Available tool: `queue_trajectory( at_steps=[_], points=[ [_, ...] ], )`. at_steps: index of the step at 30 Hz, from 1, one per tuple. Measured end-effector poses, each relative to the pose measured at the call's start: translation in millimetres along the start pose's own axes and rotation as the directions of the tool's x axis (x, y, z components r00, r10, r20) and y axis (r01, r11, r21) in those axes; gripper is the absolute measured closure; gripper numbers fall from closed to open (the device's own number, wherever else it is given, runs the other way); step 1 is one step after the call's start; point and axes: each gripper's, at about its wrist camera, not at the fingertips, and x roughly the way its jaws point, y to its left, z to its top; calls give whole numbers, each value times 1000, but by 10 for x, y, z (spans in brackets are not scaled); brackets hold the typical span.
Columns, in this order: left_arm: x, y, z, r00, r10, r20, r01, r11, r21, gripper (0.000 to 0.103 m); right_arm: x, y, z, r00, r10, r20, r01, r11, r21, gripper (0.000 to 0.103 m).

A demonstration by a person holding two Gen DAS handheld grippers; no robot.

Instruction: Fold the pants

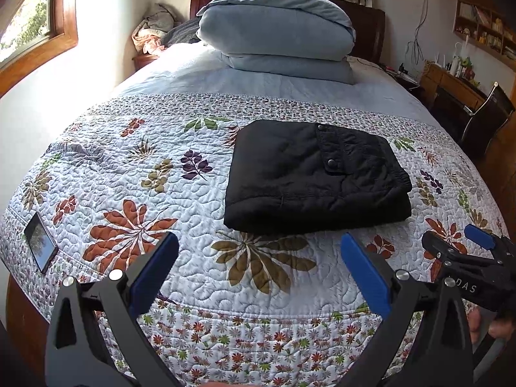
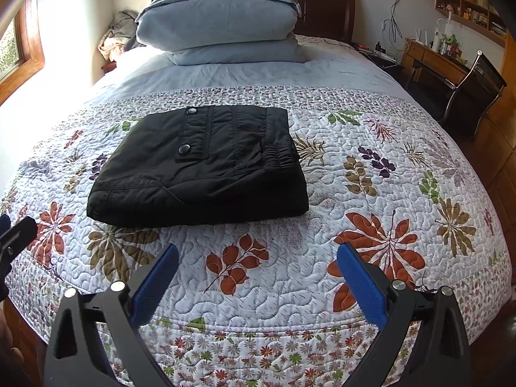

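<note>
Black pants (image 1: pixel 314 175) lie folded into a compact rectangle on the floral quilt, pocket flap with two snaps on top; they also show in the right wrist view (image 2: pixel 203 167). My left gripper (image 1: pixel 259 246) is open and empty, hovering above the quilt just short of the pants' near edge. My right gripper (image 2: pixel 258 259) is open and empty, near the foot of the bed, right of and nearer than the pants. The right gripper also shows at the right edge of the left wrist view (image 1: pixel 467 251).
A floral quilt (image 1: pixel 129 167) covers the bed. A folded light-blue duvet (image 1: pixel 277 29) is stacked at the headboard. A phone (image 1: pixel 40 242) lies at the quilt's left edge. A desk and chair (image 2: pixel 464 80) stand to the right of the bed.
</note>
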Motion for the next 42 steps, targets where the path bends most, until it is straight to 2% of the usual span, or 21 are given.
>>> queue_trajectory(
  at_steps=[22, 42],
  points=[
    [141, 87, -30, 998, 52, -25, -52, 999, 11, 3, -31, -23, 22, 1000, -7, 6, 7, 1000, -10, 4],
    [176, 79, -34, 998, 48, -37, -47, 999, 18, 3, -9, 3, 34, 1000, -4, 3, 4, 1000, -18, 4]
  ],
)
